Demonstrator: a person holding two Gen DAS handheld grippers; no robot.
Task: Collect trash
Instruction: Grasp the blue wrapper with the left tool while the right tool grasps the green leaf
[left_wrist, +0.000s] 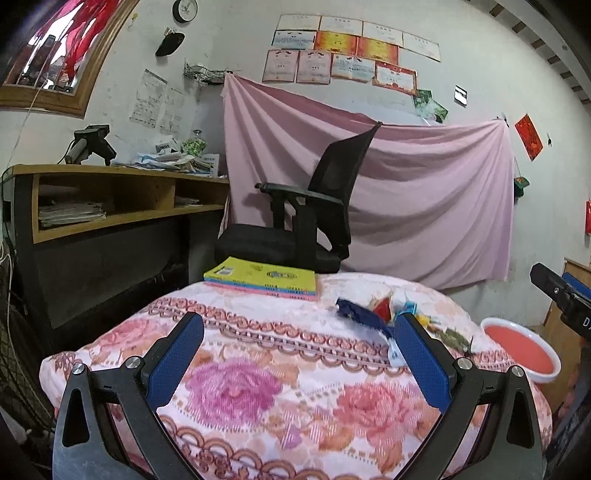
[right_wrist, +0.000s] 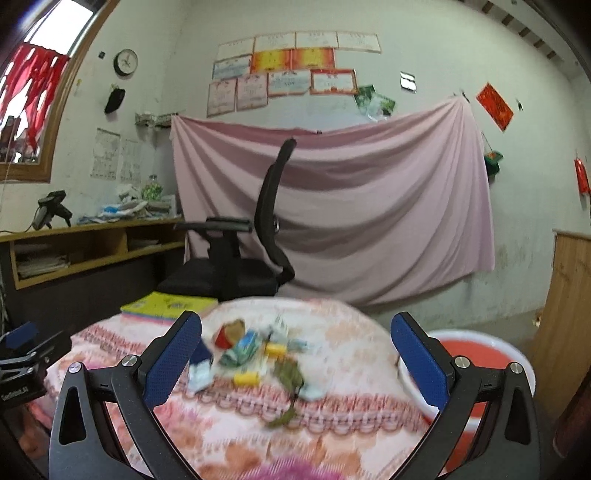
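A small pile of trash (right_wrist: 258, 354) lies on the floral cloth: a blue and white wrapper (left_wrist: 365, 321), a red scrap (right_wrist: 223, 336), yellow pieces (right_wrist: 247, 377) and a green leafy scrap (right_wrist: 290, 373). In the left wrist view the pile sits just past the right fingertip. My left gripper (left_wrist: 299, 321) is open and empty above the cloth, left of the pile. My right gripper (right_wrist: 295, 325) is open and empty, with the pile between and just beyond its fingers. A red basin (right_wrist: 476, 354) with a white rim stands at the table's right edge (left_wrist: 519, 354).
A stack of books (left_wrist: 262, 280) with a yellow cover lies at the table's far left. A black office chair (left_wrist: 295, 225) stands behind the table, before a pink sheet on the wall. A wooden desk (left_wrist: 110, 192) with papers is at the left.
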